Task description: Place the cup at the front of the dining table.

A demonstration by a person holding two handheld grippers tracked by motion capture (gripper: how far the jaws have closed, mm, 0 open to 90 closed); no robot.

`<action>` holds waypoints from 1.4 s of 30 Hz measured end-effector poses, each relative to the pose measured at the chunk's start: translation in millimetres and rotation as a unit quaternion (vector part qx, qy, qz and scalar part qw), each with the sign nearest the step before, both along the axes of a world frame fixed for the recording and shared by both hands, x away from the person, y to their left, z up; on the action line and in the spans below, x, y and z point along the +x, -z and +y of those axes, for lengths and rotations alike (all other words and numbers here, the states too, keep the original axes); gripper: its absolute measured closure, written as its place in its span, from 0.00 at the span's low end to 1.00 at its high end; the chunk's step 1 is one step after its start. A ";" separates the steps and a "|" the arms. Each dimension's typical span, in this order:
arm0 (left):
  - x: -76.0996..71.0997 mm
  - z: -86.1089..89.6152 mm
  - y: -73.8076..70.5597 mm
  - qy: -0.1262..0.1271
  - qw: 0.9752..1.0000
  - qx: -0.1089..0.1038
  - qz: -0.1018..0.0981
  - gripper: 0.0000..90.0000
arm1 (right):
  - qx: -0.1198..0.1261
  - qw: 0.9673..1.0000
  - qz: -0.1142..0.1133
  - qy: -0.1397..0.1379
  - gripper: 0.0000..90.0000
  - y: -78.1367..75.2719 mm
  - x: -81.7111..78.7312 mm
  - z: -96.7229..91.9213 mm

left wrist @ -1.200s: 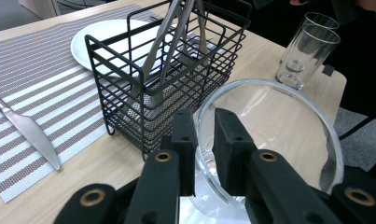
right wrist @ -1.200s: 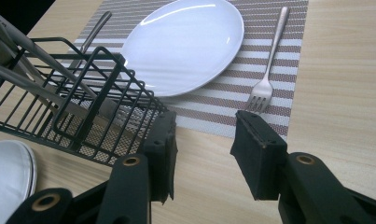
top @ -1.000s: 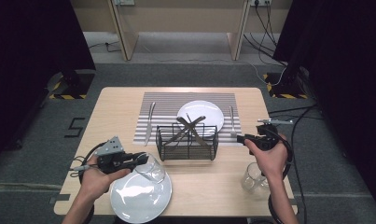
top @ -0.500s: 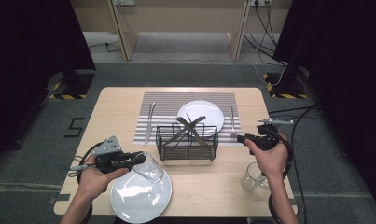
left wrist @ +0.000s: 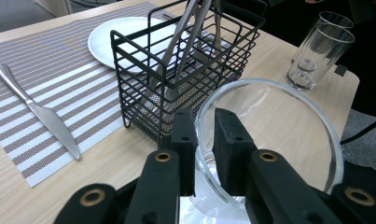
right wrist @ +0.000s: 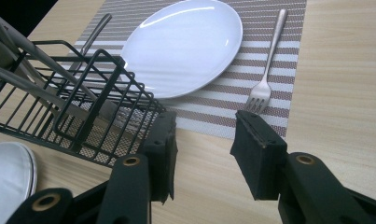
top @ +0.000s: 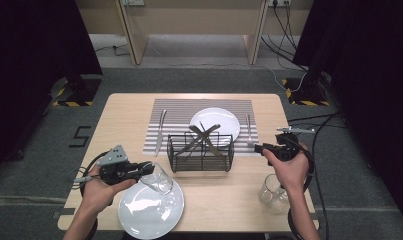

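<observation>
My left gripper is shut on the rim of a clear glass, which hangs tilted over the near white plate at the table's front left. In the left gripper view one pad is inside the glass and the other is outside its wall. My right gripper is open, low over the table just right of the black wire basket. In the right gripper view nothing lies between its pads; a fork lies just beyond them.
The basket holds several pieces of cutlery and stands at the front edge of a striped placemat. On the mat lie a second white plate, a knife to the left and the fork to the right. Another glass stands front right.
</observation>
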State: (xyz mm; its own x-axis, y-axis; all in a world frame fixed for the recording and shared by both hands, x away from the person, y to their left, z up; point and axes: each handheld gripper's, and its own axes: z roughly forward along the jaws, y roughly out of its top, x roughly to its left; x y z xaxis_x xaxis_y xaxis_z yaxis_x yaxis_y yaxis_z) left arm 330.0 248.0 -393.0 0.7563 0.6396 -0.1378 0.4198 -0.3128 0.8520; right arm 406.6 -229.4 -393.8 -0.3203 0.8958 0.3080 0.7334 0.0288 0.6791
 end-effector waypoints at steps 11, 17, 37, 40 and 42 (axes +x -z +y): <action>0.2 3.1 1.1 -0.008 1.000 0.006 -0.002 0.87 | -0.001 1.000 0.000 0.000 0.65 0.4 0.1 0.2; -0.1 5.1 0.6 -0.012 1.000 0.008 -0.003 0.87 | -0.001 1.000 0.001 0.000 0.66 0.7 0.2 0.8; 1.7 10.6 0.2 -0.023 1.000 0.015 -0.001 0.87 | 0.002 1.000 -0.002 0.002 0.65 -1.1 -0.3 -0.7; 1.9 12.3 -0.1 -0.025 1.000 0.014 -0.002 0.87 | 0.002 1.000 -0.002 0.002 0.65 -0.8 -0.1 -0.4; 1.9 13.3 -0.4 -0.027 1.000 0.014 -0.002 0.87 | 0.002 1.000 -0.003 0.002 0.65 -0.8 -0.1 -0.3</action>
State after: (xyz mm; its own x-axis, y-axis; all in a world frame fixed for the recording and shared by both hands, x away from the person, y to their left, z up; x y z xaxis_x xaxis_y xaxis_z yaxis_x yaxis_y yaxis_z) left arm 331.9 261.2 -392.6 0.7210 0.6831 -0.1165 0.4333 -0.3132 0.8451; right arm 406.6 -229.7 -393.0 -0.3192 0.8956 0.3100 0.7297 0.0236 0.6833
